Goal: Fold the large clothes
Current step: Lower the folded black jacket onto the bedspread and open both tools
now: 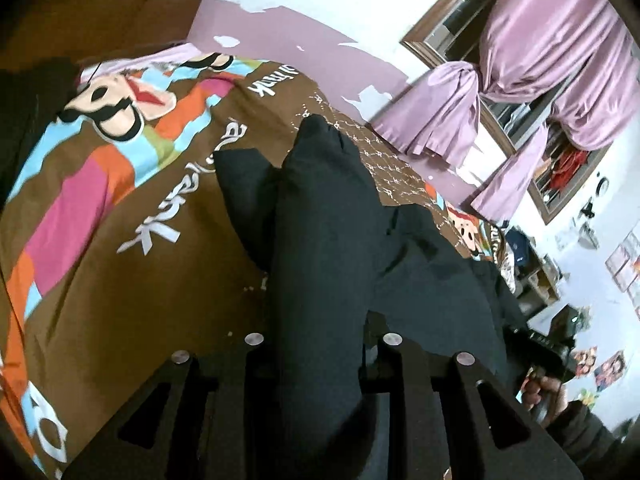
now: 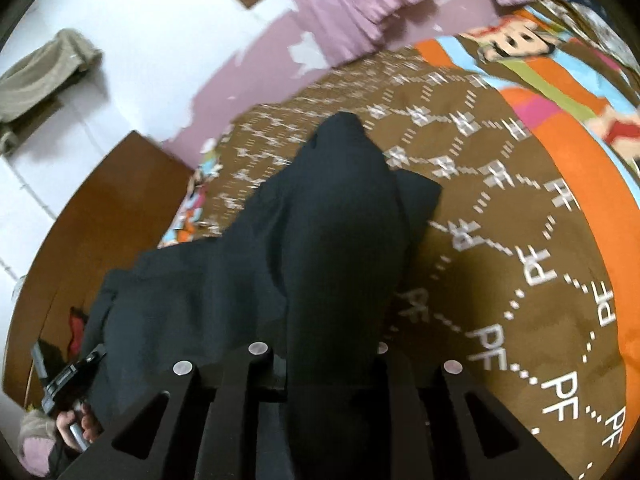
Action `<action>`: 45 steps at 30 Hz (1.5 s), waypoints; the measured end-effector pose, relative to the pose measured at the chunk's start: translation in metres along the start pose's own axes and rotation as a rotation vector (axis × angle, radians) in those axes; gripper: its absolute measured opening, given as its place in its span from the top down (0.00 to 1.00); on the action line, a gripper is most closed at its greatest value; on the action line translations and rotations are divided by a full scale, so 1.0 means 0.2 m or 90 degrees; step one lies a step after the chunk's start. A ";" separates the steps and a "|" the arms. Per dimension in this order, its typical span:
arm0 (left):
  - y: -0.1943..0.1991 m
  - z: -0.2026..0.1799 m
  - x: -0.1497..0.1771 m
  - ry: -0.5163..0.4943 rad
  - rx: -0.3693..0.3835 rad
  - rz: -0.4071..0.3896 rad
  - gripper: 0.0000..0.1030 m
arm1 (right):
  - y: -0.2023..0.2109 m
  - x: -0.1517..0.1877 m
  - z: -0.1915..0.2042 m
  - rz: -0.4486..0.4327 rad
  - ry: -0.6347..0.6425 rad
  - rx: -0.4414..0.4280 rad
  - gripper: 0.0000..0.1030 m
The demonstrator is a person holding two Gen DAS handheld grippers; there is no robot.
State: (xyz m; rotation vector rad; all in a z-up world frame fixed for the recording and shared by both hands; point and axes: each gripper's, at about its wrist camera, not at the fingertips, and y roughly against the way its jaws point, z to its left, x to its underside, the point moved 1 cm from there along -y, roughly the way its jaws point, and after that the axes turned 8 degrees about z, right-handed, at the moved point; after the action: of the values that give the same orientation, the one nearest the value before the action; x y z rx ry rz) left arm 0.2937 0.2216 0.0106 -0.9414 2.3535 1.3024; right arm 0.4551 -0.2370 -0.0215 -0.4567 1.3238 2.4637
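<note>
A large black garment [image 1: 320, 248] hangs between both grippers above the bed. My left gripper [image 1: 320, 344] is shut on one bunched edge of it; the cloth runs out forward between the fingers and droops toward the bedspread. My right gripper [image 2: 320, 352] is shut on another edge of the same garment [image 2: 332, 232], which drapes forward and off to the left. Each view shows the other gripper at its edge: the right one [image 1: 548, 356] in the left wrist view, the left one [image 2: 68, 384] in the right wrist view, both held in hands.
A brown bedspread [image 1: 120, 280] with cartoon prints and white letters [image 2: 520, 280] covers the bed below. Purple curtains [image 1: 540, 60] hang at a window by the wall. A wooden board [image 2: 100, 220] stands at the bed's left side.
</note>
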 end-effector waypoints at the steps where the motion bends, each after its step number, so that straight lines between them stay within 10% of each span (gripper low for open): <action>1: -0.01 0.00 0.01 -0.006 -0.007 0.001 0.78 | -0.01 0.00 -0.02 0.001 -0.004 0.003 0.81; 5: -0.03 0.00 0.00 -0.021 -0.058 0.011 0.64 | -0.03 -0.01 -0.01 0.003 0.000 0.047 0.71; 10: -0.07 0.02 0.01 -0.002 -0.138 0.028 0.39 | -0.04 0.02 0.02 0.006 0.044 0.140 0.29; 19: 0.02 -0.03 0.03 -0.010 -0.266 -0.066 0.02 | 0.03 0.04 0.11 -0.042 0.080 0.219 0.11; 45: 0.29 -0.60 0.14 -0.187 -0.276 -0.164 0.02 | 0.56 0.23 0.48 -0.213 0.190 0.175 0.00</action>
State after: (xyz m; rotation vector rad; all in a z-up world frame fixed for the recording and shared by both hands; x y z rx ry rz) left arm 0.2417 0.1317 0.0992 -1.0430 1.7019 1.7372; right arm 0.3554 -0.2099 0.0938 -0.9186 1.5269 1.9608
